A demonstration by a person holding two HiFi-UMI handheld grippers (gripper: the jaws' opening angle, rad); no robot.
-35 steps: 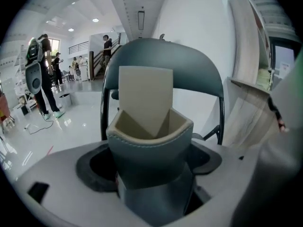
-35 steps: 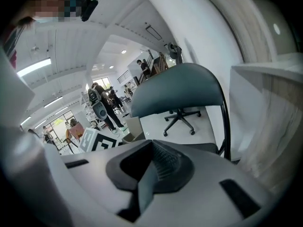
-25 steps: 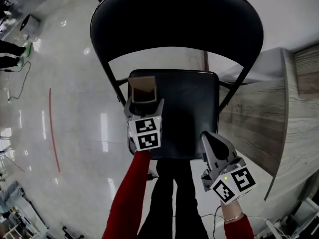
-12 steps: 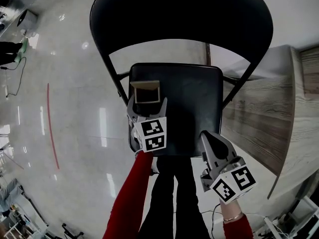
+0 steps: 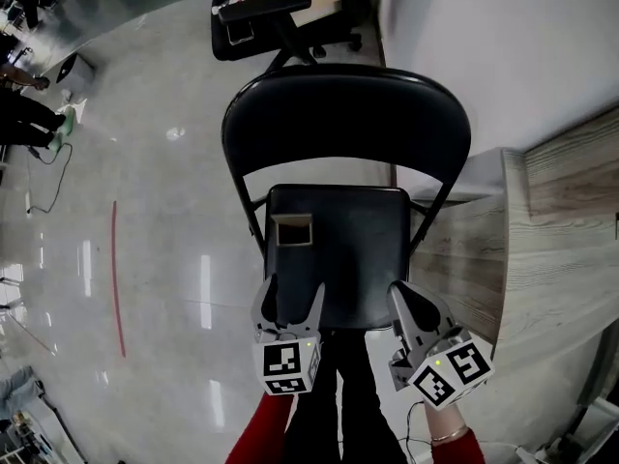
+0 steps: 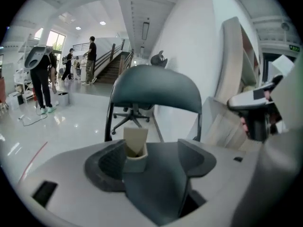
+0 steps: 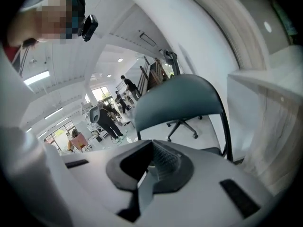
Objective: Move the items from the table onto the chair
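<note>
Polished grey floor (image 5: 145, 288) fills the left of the head view. Low in the frame, the left tongs (image 5: 293, 293) stand open. Their jaws have just been closing a little, with nothing between them, and they hover at the near edge of the seat. To their right, toward the lower right of the frame, the right tongs (image 5: 401, 293) are closed and empty. Above the left tongs and apart from them, a small tan open-topped cardboard box (image 5: 292, 230) sits upright on the upper-left part of the seat of a black metal folding chair (image 5: 358, 249). In the left gripper view the box shows beyond the gap, close to the left jaw in the frame but untouched. A grey wood-grain worktop (image 5: 566, 211) runs along the right edge, just beside the chair.
</note>
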